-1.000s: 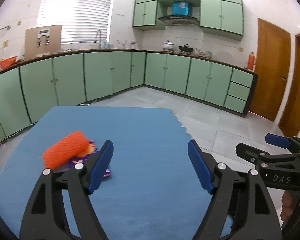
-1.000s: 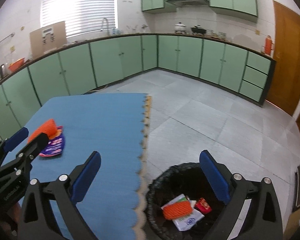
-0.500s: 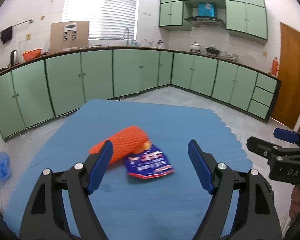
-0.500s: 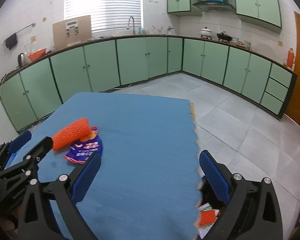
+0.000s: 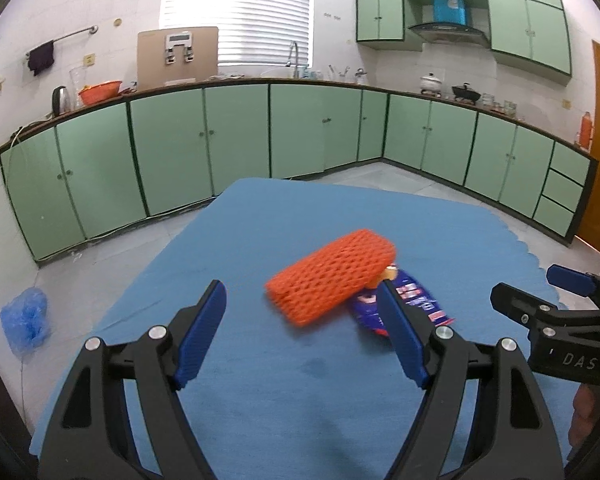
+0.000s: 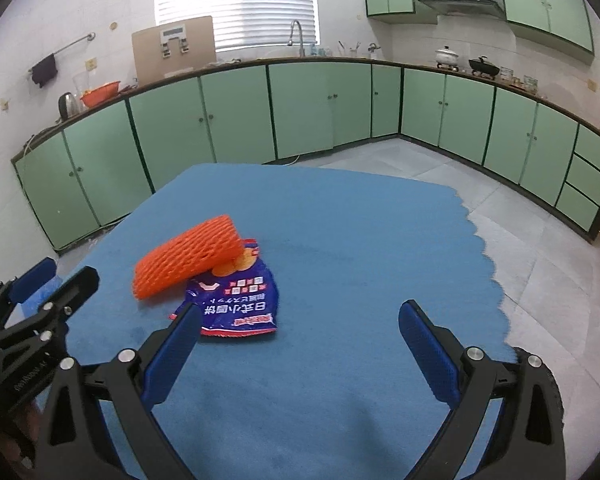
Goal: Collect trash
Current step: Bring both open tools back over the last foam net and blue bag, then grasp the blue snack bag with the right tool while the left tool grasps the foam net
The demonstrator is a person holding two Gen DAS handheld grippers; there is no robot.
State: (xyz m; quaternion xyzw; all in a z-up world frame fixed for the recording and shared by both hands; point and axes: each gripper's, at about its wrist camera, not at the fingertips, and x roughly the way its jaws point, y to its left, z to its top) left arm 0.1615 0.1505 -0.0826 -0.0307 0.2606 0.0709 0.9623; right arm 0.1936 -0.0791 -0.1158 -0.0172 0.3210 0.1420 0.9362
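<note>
Both claws point forward and slightly downward over the blue table [image 5: 300, 400]. The left claw [image 5: 302, 332] stands wide open and empty, its fingers either side of the orange foam net [image 5: 330, 276] ahead. The right claw [image 6: 300, 350] is also wide open, holding nothing. The net lies tilted on a blue snack bag [image 6: 240, 304], touching it, near the table's middle.

- Left tongs [image 5: 302, 334] gape wide, empty, above the blue worktop [image 5: 300, 400].
- Orange foam net [image 5: 332, 276] lies atop a blue snack packet [image 5: 416, 304].
- Right tongs [image 5: 540, 294] enter at right.
</note>
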